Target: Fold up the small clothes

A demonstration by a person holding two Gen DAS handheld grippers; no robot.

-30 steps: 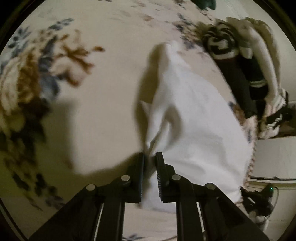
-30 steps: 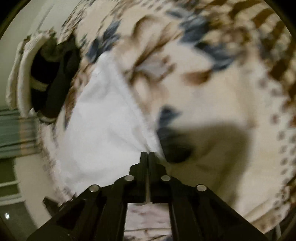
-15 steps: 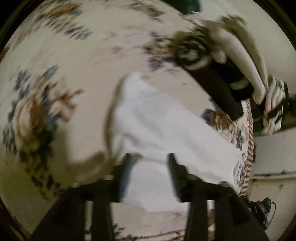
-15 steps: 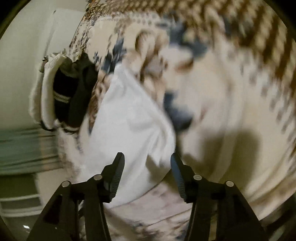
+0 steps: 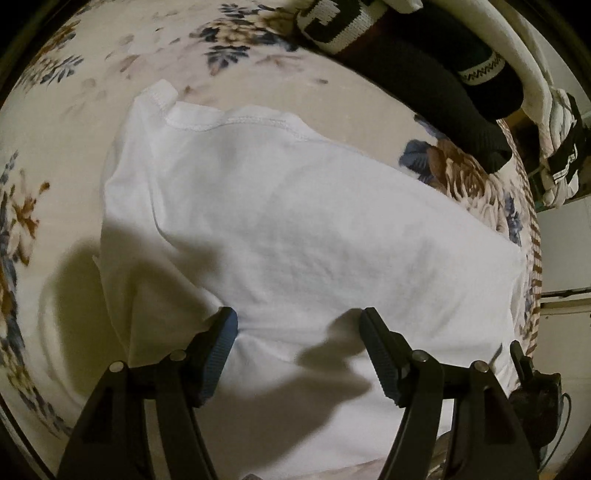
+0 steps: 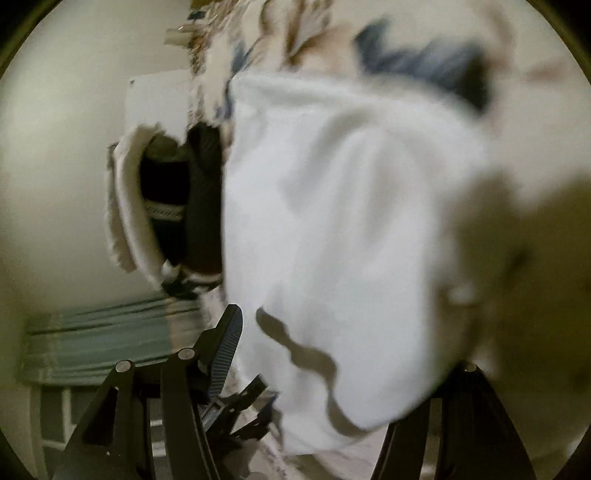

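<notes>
A white garment (image 5: 288, 229) lies folded flat on the floral bedspread (image 5: 62, 140), its stitched hem at the far side. My left gripper (image 5: 297, 347) hovers over the garment's near edge, jaws wide apart and empty. In the blurred right wrist view the same white garment (image 6: 343, 236) fills the middle. My right gripper (image 6: 328, 350) is open over it; its left finger (image 6: 225, 350) shows, and the garment hides the right fingertip.
A pile of clothes lies at the far right: a black sock (image 5: 436, 81), a black-and-white knit piece (image 5: 332, 22) and cream fabric (image 5: 517, 44). The same pile (image 6: 173, 206) shows left of the garment in the right wrist view. The bed edge (image 5: 532, 258) runs on the right.
Both grippers were shut on the white garment a second ago. Both have opened and let it go, and the garment now lies spread flat on the bedspread.
</notes>
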